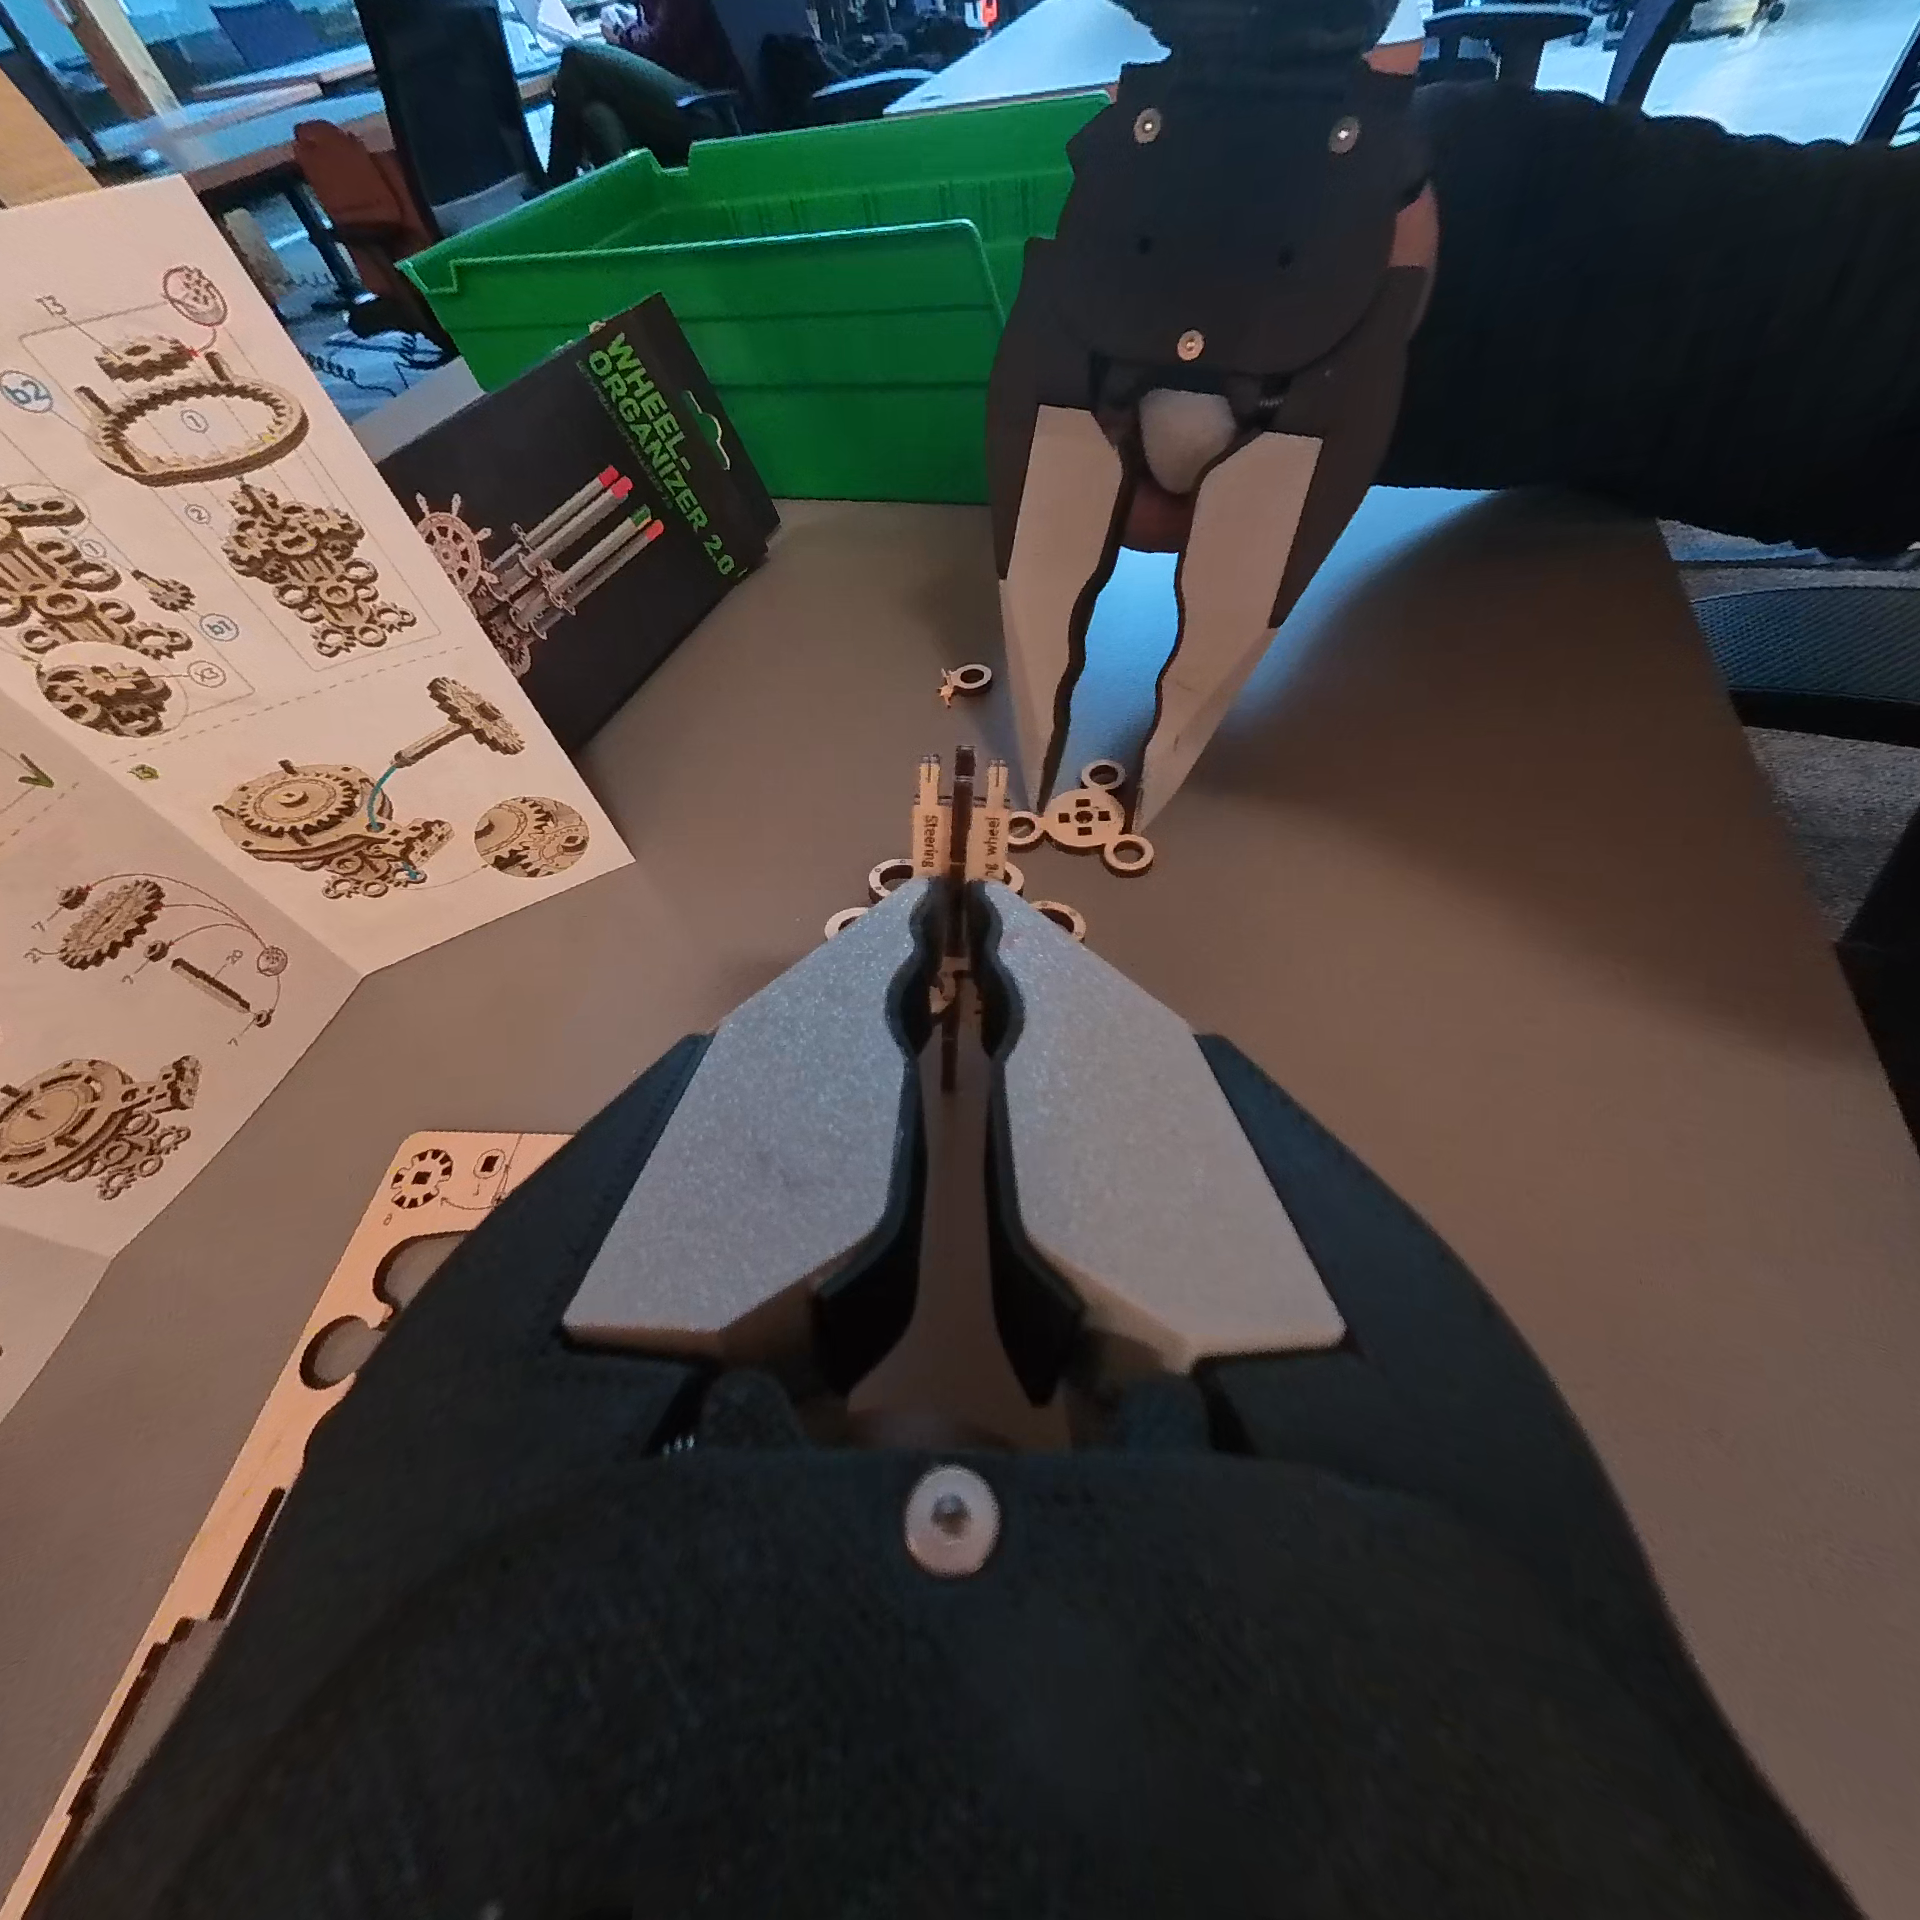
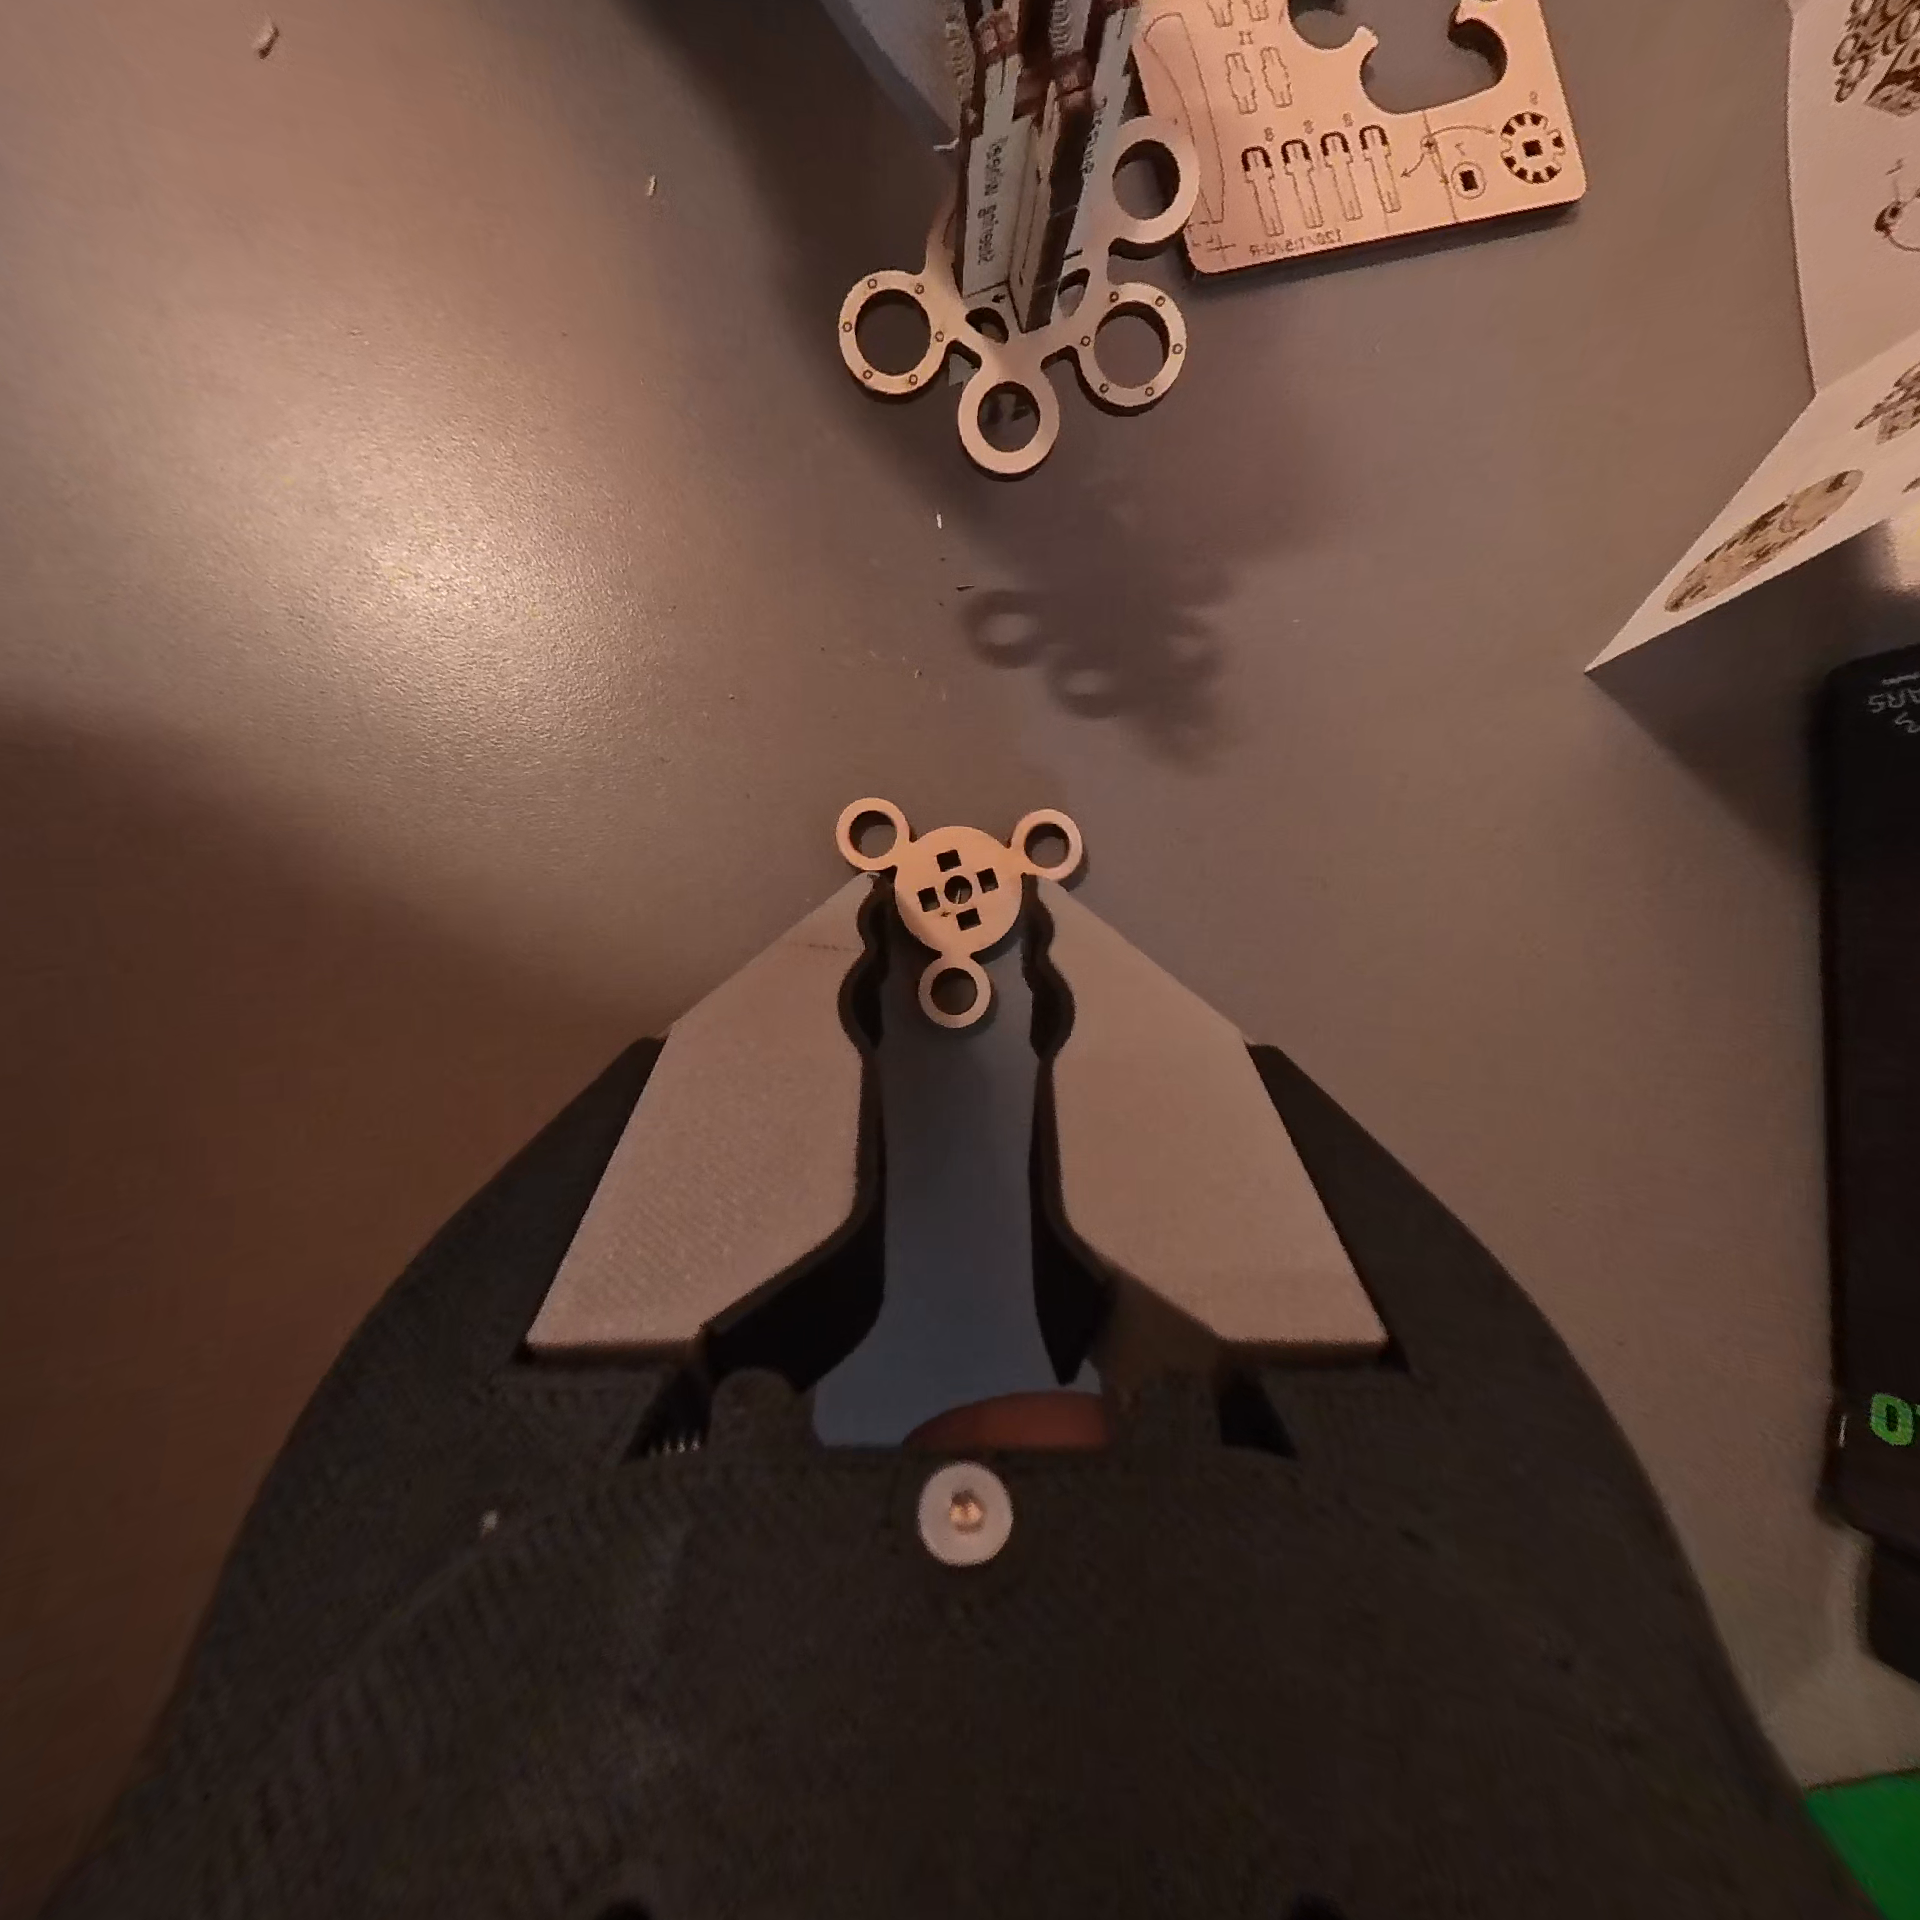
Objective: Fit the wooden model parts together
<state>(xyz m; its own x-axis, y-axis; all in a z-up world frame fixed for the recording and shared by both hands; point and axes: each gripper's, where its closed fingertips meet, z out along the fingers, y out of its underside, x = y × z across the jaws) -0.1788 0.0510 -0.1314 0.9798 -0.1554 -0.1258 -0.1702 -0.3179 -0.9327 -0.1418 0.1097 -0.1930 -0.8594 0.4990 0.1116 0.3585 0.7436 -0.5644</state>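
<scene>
My left gripper [image 1: 961,904] is shut on a wooden assembly [image 1: 961,821] of upright plates on a flat base with several rings. The right wrist view shows this assembly [image 2: 1013,312] held off the grey table [image 2: 416,520], with its shadow below. A small wooden disc [image 2: 956,894] with three ring lobes and square holes lies flat on the table. My right gripper [image 2: 954,909] points down at it, open, with a fingertip close on each side. The left wrist view shows the right gripper [image 1: 1101,805] standing over the disc [image 1: 1083,821], just right of the assembly.
A folded instruction sheet [image 1: 208,623] lies on the left, with a dark box [image 1: 603,499] and a green bin [image 1: 779,312] behind it. A punched-out wooden sheet [image 1: 416,1195] lies near the left gripper. A tiny loose ring part [image 1: 968,681] lies past the assembly. Left tips to right tips: about 10 cm.
</scene>
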